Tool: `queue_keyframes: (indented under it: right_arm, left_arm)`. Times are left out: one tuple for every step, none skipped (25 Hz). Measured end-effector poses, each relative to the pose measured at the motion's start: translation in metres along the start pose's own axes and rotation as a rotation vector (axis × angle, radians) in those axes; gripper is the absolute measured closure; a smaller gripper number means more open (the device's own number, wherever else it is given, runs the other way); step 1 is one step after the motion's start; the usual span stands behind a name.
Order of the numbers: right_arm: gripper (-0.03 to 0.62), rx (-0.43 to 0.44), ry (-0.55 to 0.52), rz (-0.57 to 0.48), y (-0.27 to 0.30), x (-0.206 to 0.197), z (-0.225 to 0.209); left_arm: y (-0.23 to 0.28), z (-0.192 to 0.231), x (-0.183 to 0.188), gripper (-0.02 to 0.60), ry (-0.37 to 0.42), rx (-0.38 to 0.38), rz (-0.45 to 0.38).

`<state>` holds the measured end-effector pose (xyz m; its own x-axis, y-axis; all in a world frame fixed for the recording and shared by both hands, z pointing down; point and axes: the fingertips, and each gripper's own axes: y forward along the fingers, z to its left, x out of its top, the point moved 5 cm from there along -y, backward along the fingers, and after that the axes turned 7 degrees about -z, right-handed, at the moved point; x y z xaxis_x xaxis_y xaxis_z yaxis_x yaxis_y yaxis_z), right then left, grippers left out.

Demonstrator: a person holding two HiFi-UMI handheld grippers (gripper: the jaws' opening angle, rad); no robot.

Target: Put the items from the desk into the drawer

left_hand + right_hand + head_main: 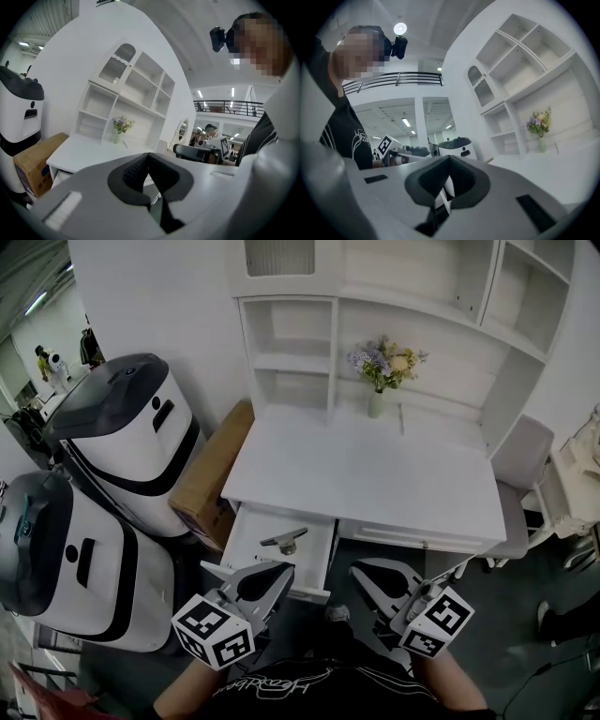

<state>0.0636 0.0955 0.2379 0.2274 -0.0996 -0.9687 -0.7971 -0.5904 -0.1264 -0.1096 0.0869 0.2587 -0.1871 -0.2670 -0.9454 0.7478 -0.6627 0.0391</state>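
Note:
The white desk (pixel 375 479) has its left drawer (pixel 251 542) pulled open, and a metallic item (pixel 284 541) lies inside. A vase of flowers (pixel 382 371) stands at the back of the desktop, with a thin pale item (pixel 125 144) lying beside it. In front of the drawer and below it in the head view, my left gripper (pixel 279 572) is shut and holds nothing. To its right, before the desk's front edge, my right gripper (pixel 362 572) is also shut and empty. In each gripper view the jaws meet, for the left gripper (pixel 149 155) and for the right gripper (pixel 449 157).
Two large white-and-black machines (pixel 131 432) (pixel 66 559) stand left of the desk, and a cardboard box (pixel 211 474) leans between them and it. A grey chair (pixel 521 474) sits at the desk's right end. White shelves (pixel 291 343) rise behind the desktop.

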Motion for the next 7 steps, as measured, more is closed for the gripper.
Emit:
queue_keyframes:
  right_arm:
    - [0.586,0.001,0.003,0.004,0.0004,-0.0017,0.0003]
    - [0.586,0.002,0.005,0.007,0.0011,-0.0034,0.0008]
    - [0.586,0.002,0.006,0.010,0.0019,-0.0048,0.0013]
    - [0.586,0.003,0.007,0.012,0.0029,-0.0060,0.0017]
    - [0.586,0.003,0.007,0.013,0.0040,-0.0070,0.0020]
    - [0.586,0.004,0.008,0.014,0.0051,-0.0080,0.0023]
    - [0.586,0.005,0.009,0.015,0.0062,-0.0089,0.0025]
  left_arm:
    - [0.0002,-0.0001,-0.0016,0.572,-0.002,-0.002,0.002]
    - [0.0004,-0.0001,-0.0030,0.572,-0.004,-0.004,0.005]
    - [0.0004,0.0000,-0.0041,0.572,-0.005,-0.006,0.007]
    - [0.0003,0.0004,-0.0050,0.572,-0.006,-0.008,0.008]
    - [0.0000,0.0009,-0.0057,0.572,-0.007,-0.009,0.009]
    - [-0.0003,0.0015,-0.0063,0.572,-0.008,-0.010,0.009]
    - [-0.0008,0.0021,-0.0070,0.572,-0.009,-0.010,0.010]
